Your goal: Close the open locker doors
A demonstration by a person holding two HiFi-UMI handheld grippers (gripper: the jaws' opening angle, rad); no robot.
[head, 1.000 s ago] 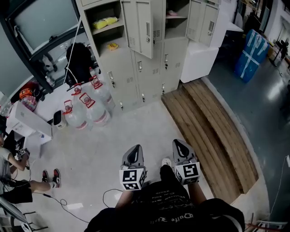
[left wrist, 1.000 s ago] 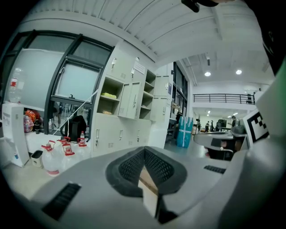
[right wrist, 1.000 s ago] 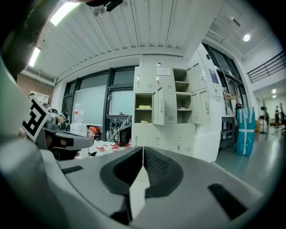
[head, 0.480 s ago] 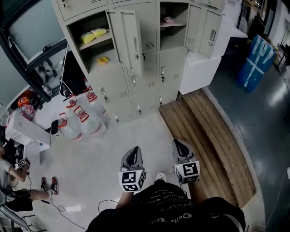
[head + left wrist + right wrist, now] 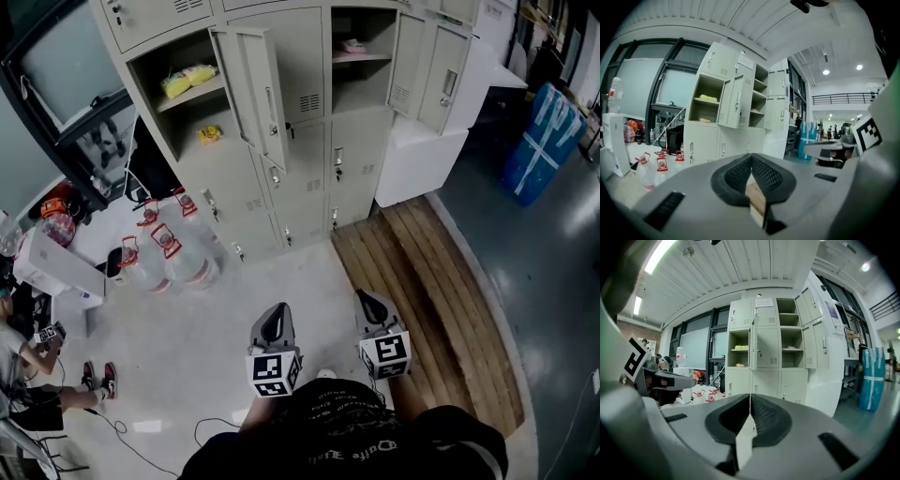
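Pale floor (image 5: pixel 281 281) ahead of lockers (image 5: pixel 309 178), left door (image 5: pixel 253 89) and right door (image 5: pixel 433 66) swung wide, left gripper (image 5: pixel 275 314) and right gripper (image 5: pixel 367 300) clenched empty, well short of both: could glance off a door edge or slam it into rebounding open.

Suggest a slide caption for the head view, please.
Shut left gripper and right gripper face grey lockers with open doors.

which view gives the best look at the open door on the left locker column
Head view: the door shows its whole face and handle, swung wide. The left gripper view shows the door small and angled; the right gripper view catches it nearly edge-on.
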